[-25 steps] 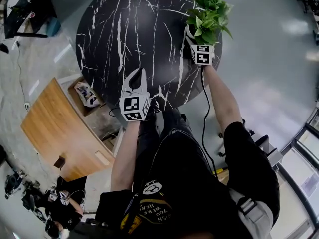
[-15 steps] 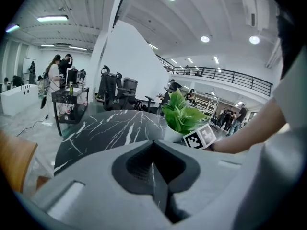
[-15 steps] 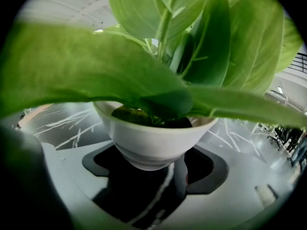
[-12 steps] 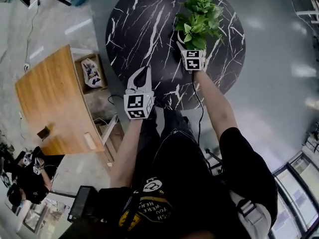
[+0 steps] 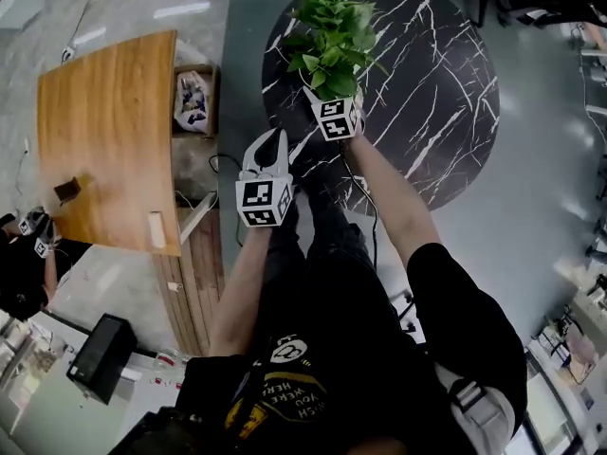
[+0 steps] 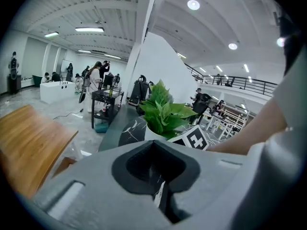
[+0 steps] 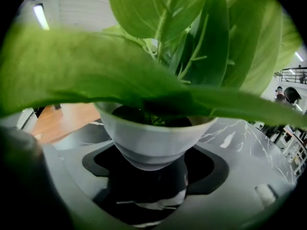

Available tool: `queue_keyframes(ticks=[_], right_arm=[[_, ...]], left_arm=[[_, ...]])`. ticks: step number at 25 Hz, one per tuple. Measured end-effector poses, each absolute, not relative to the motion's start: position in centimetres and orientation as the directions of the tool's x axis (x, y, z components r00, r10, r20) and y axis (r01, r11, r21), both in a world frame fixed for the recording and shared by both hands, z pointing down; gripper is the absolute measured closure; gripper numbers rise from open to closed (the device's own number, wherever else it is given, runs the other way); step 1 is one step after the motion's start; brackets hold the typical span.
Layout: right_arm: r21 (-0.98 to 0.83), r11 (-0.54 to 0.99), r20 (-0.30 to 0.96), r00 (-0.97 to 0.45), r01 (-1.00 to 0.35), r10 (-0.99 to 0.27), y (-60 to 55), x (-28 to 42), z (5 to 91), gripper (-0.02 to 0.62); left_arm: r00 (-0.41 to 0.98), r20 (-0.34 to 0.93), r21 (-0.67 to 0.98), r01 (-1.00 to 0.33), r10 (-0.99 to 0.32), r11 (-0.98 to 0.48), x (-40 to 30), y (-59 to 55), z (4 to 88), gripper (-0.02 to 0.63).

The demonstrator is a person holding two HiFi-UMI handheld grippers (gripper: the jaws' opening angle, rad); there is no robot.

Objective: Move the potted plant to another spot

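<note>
While R gripper (image 5: 321, 99) clamps potted plant (image 5: 330, 31) by marble table (image 5: 446, 88), L gripper (image 5: 269, 145) clenched (empty).

Bright, even ceiling lights (image 6: 193, 5); strong fisheye bend and dark vignette at edges (both gripper views), near leaves (image 7: 96, 75) blurred.

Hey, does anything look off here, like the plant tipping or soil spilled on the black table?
Nothing stands out. The potted plant sits level in the right gripper, which is closed on its white pot, by the edge of the table. No soil shows on the tabletop, and the leaves look intact.
</note>
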State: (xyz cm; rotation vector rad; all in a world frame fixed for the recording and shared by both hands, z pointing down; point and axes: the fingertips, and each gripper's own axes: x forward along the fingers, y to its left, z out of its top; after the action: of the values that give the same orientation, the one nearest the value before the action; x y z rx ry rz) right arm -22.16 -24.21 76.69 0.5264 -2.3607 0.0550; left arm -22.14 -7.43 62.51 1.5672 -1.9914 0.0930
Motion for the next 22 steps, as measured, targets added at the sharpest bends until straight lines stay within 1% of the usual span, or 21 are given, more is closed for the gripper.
queue_keyframes(ticks=[3, 8, 14, 18, 19, 20, 22], right_arm=[[0.101, 0.938, 0.652, -0.69, -0.331, -0.314, -21.5, -24.7, 76.9, 0.172], [0.101, 0.942, 0.645, -0.7, -0.319, -0.306, -20.4, -25.4, 76.7, 0.17], [0.11, 0.94, 0.665, -0.679, -0.323, -0.311, -19.9, -24.1, 76.8, 0.17], [0.093, 0.929, 0.689, -0.65, -0.359, -0.32, -19.2, -20.7, 76.2, 0.174], [0.076, 0.921, 0.692, -0.645, -0.381, -0.324, -18.8, -19.4, 75.7, 0.203], [0.049, 0.911, 0.694, -0.642, -0.41, -0.326, -18.2, -18.0, 74.9, 0.258], [-0.025, 0.886, 0.68, -0.658, -0.462, -0.324, -16.5, -15.7, 72.3, 0.438]], left_arm=[[-0.164, 0.491, 0.301, -0.89, -0.856, 0.343, -23.4, -5.5, 62.8, 0.601], [-0.186, 0.487, 0.306, -0.879, -0.854, 0.366, -24.0, -4.0, 62.3, 0.601], [-0.163, 0.482, 0.322, -0.881, -0.861, 0.346, -23.9, -3.7, 62.3, 0.601], [-0.132, 0.478, 0.321, -0.894, -0.868, 0.312, -23.2, -4.4, 62.0, 0.601], [-0.127, 0.48, 0.319, -0.897, -0.868, 0.307, -23.0, -4.4, 61.7, 0.601], [-0.123, 0.483, 0.316, -0.899, -0.867, 0.304, -22.8, -4.3, 61.3, 0.601], [-0.122, 0.484, 0.307, -0.904, -0.866, 0.299, -22.7, -3.9, 60.2, 0.601]])
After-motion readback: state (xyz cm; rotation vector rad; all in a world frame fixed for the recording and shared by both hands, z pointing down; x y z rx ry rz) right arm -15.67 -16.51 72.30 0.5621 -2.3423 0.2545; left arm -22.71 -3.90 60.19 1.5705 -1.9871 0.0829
